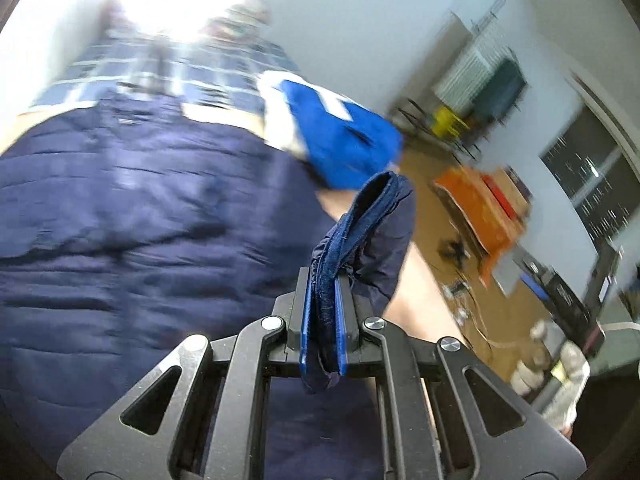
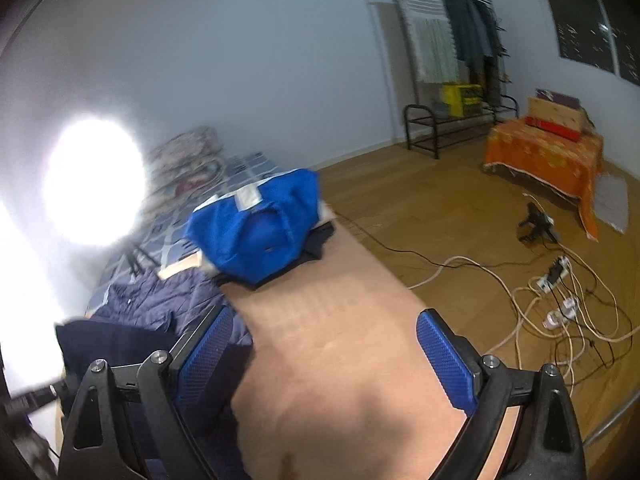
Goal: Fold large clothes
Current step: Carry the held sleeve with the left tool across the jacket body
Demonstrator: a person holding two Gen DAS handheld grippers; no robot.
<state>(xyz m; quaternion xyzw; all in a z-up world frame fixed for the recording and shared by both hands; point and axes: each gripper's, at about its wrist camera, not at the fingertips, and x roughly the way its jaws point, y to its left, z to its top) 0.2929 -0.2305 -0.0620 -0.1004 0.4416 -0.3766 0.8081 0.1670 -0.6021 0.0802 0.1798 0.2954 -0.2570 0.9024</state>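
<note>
Navy jacket (image 1: 120, 216) is blurring at 9 o'clock — left tool (image 1: 323, 320) pinching its hem; right tool (image 2: 324, 352) gaping over the worktop (image 2: 340, 340) — blue garment (image 2: 256, 224) at 12.

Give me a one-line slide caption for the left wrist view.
Left gripper clamps a cuff of the navy quilted jacket, with a blue garment lying beyond.

both wrist views look forward along their grippers, close above the table (image 2: 340, 320), sharing the blue garment (image 1: 340, 140).
</note>
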